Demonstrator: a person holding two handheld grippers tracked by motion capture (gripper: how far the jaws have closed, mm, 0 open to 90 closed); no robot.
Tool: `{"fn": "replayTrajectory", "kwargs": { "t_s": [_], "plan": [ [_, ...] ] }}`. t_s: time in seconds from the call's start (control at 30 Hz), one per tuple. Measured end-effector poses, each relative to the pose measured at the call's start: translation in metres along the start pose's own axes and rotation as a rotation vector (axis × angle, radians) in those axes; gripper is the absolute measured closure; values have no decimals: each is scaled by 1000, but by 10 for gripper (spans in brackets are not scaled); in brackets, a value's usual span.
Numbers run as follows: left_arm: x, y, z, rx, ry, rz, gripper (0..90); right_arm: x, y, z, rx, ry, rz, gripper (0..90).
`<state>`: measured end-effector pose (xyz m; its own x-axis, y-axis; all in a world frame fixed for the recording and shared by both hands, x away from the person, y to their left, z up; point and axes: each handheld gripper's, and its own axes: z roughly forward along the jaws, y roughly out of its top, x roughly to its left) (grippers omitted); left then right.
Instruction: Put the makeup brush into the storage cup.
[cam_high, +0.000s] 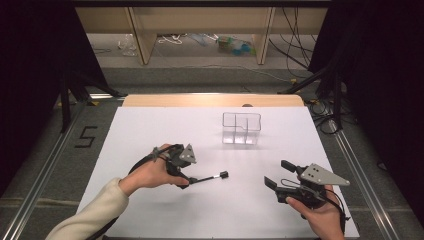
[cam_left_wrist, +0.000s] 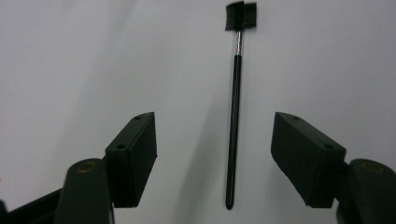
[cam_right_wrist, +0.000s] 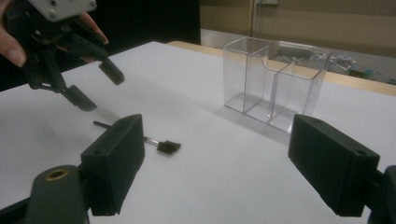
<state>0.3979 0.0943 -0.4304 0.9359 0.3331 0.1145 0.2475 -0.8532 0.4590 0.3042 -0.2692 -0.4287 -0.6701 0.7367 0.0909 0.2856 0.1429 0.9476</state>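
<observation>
A white surface (cam_high: 165, 125) covers the table, its wooden far edge showing at twelve o'clock, with dark curtains at both sides and grey floor, cables and pale wooden furniture legs beyond. A clear divided box (cam_high: 242, 128) stands past the middle, toward one o'clock, well apart from every edge. The small black brush (cam_high: 210, 177) lies flat near the centre, head pointing to three o'clock. The left tool (cam_left_wrist: 215, 154) hovers over the handle end, jaws spread to either side of it without touching. The right tool (cam_high: 281, 174) waits at five o'clock, released and holding nothing. Bare white room stretches along the near edge and the far left corner.
</observation>
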Motion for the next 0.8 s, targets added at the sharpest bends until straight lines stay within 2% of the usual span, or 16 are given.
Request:
{"fn": "replayTrajectory", "kwargs": {
  "t_s": [0.07, 0.23, 0.33, 0.5, 0.53, 0.57, 0.63, 0.73, 0.77, 0.8],
  "plan": [
    [2, 7, 9, 105, -20, 48, 338, 0, 0, 0, 1, -4, 0, 200],
    [3, 19, 26, 190, -51, 67, 381, -1, 0, -1, 13, -8, 3, 202],
    [3, 26, 32, 220, -48, 84, 401, -1, 0, 0, 11, 3, 5, 203],
    [1, 33, 39, 261, -78, 57, 442, -1, -1, -1, 20, -4, 16, 208],
    [1, 34, 40, 267, -83, 48, 445, -2, 0, -1, 26, -11, 1, 208],
    [0, 34, 41, 274, -89, 51, 446, -1, 0, -1, 30, -9, 11, 209],
    [0, 35, 44, 288, -100, 53, 458, -1, 0, -1, 28, -8, 1, 212],
    [-1, 35, 48, 317, -137, 70, 462, -1, -1, -1, 30, -7, 0, 215],
    [-2, 35, 49, 320, -150, 62, 468, -1, 0, -3, 52, -9, -3, 215],
    [-2, 36, 50, 323, -151, 72, 482, -1, -1, 0, 21, 5, 7, 217]
  ]
}}
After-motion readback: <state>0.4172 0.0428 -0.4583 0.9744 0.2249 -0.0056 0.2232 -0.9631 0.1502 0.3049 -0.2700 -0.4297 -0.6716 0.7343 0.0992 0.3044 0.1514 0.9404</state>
